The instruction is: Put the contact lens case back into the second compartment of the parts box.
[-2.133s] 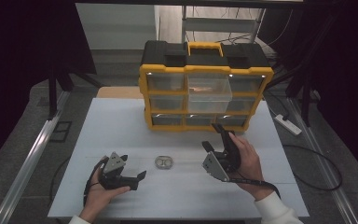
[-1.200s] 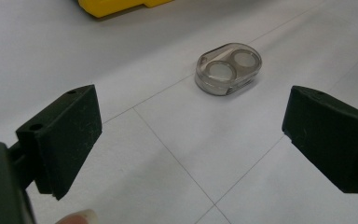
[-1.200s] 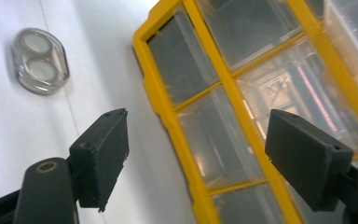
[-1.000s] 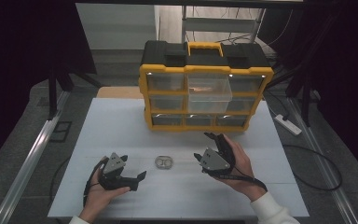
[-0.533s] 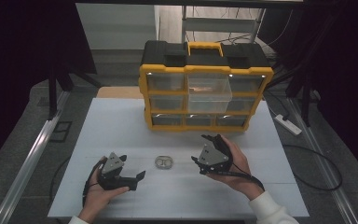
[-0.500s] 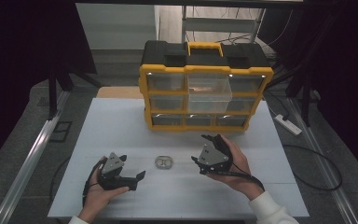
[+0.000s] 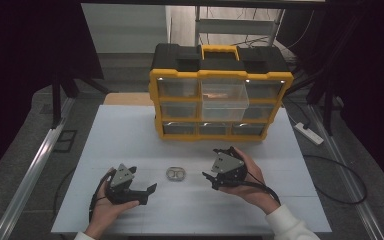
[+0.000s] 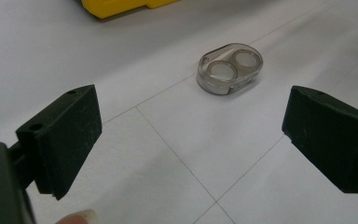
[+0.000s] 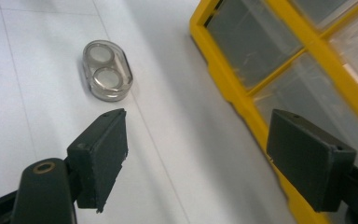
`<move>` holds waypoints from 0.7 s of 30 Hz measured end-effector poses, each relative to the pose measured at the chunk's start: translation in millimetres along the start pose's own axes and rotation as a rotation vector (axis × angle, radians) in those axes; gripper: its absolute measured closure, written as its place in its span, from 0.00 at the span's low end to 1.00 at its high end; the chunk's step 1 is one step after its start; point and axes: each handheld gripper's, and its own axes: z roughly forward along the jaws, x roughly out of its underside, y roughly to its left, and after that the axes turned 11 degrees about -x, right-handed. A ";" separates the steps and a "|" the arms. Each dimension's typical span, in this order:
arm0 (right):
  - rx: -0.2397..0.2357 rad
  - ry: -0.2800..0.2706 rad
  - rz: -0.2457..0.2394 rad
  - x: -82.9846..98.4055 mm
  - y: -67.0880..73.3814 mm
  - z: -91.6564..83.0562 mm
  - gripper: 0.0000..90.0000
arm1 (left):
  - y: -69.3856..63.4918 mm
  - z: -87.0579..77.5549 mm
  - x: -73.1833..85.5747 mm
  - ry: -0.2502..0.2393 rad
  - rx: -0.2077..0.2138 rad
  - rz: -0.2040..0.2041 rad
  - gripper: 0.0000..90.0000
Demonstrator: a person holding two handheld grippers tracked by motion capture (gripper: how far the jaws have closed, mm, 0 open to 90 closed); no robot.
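Note:
A small clear oval case (image 7: 176, 173) with two round wells lies flat on the white table (image 7: 130, 135), between my two grippers. My left gripper (image 7: 148, 192) rests in a hand at the front left, its jaws pointing right toward the case, open and empty. In the left gripper view the case (image 8: 230, 68) lies ahead of the wide-apart jaws of my left gripper (image 8: 191, 140). My right gripper (image 7: 209, 180) is held just right of the case, open and empty. In the right gripper view the case (image 9: 107, 70) lies beyond the left jaw of my right gripper (image 9: 196, 158).
A yellow and black drawer organizer (image 7: 220, 95) with clear drawers stands at the back middle of the table; its lower front (image 9: 279, 70) is close on the right in the right gripper view. A power strip (image 7: 309, 133) lies off the table's right edge.
My right gripper has moved left and a little down toward the oval case, turning its jaws to face it. The left gripper and the case have stayed put.

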 end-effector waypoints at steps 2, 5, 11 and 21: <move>-0.021 -0.001 0.016 0.7 0.0 2.3 0.22 | -0.1 0.0 0.2 0.000 -0.001 0.001 0.06; -0.031 0.008 0.030 0.8 0.7 4.7 0.22 | 0.2 0.7 0.5 0.005 -0.001 -0.003 0.06; -0.078 0.003 0.054 0.8 0.8 9.8 0.22 | -0.4 0.2 0.5 0.003 -0.006 -0.005 0.06; -0.147 -0.021 0.129 -0.1 -2.9 14.3 0.21 | 0.8 -1.8 1.9 0.003 -0.010 -0.005 0.06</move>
